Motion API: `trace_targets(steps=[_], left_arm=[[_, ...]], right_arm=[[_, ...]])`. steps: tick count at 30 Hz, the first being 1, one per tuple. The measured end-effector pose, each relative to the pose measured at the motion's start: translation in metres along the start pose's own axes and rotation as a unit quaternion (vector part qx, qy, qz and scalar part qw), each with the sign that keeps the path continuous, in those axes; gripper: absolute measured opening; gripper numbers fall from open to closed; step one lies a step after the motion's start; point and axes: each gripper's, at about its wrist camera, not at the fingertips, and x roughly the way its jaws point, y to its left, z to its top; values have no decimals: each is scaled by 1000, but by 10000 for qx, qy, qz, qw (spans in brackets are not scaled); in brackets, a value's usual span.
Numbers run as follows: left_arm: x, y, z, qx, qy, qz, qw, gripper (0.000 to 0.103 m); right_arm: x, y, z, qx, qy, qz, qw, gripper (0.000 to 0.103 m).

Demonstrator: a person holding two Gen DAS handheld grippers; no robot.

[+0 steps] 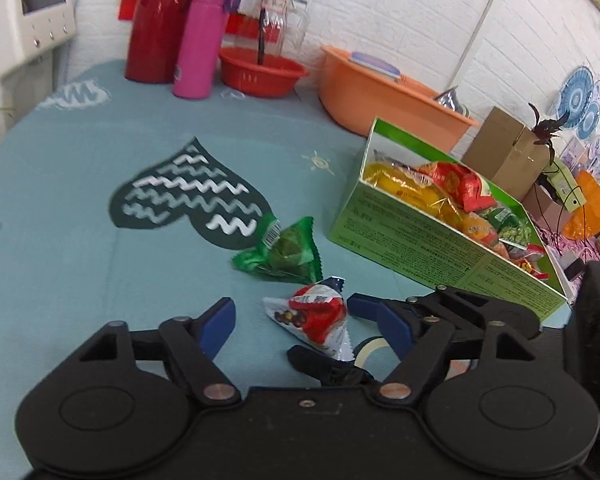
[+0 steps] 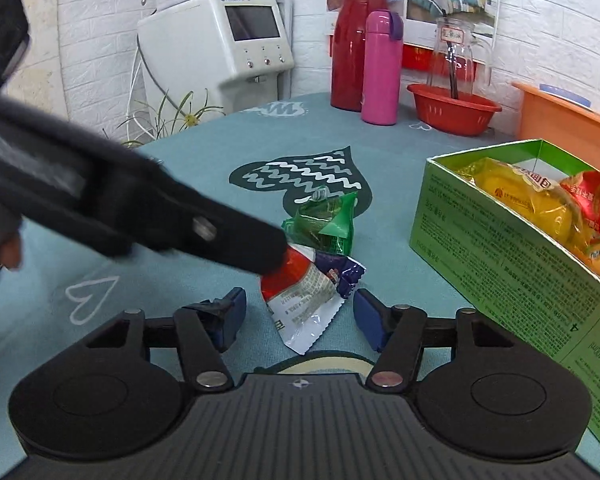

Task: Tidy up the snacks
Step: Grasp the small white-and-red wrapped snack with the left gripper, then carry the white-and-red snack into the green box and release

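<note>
We have two loose snacks left on the teal tablecloth [image 1: 60, 168]: a red-and-white snack packet [image 2: 306, 292] nearest us and a green snack packet [image 2: 326, 226] just beyond it, both left of the green box [image 1: 428, 240] already full of snacks. Our right gripper [image 2: 300, 314] stands wide open, the red-and-white packet between its fingers but not pinched. Our left gripper [image 1: 292, 312] is open too, holding nothing, its tip reaching the same packet. The packet looks light, crinkly and slick, so we judge a gentle pinch across its puffed middle safer than the thin crimped edge.
</note>
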Motion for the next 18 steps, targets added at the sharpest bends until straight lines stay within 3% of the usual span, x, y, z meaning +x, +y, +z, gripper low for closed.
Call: trace_targets(steps=[4, 9, 10, 14, 18], left_arm=[[19, 3, 4, -179, 72, -52, 9998, 97], [29, 7, 5, -345, 138, -144, 9992, 87], [26, 4, 4, -318, 128, -128, 9993, 87], [12, -11, 1, -166, 31, -173, 9997, 87], [-5, -41, 5, 114, -191, -297, 9993, 87]], right_arm=[[2, -1, 1, 65, 61, 39, 10000, 97], [6, 2, 3, -30, 48, -90, 9999, 75], [4, 3, 2, -48, 38, -60, 10000, 65], [-13, 2, -4, -29, -172, 16, 9998, 65], [-41, 0, -8, -61, -510, -200, 9985, 64]])
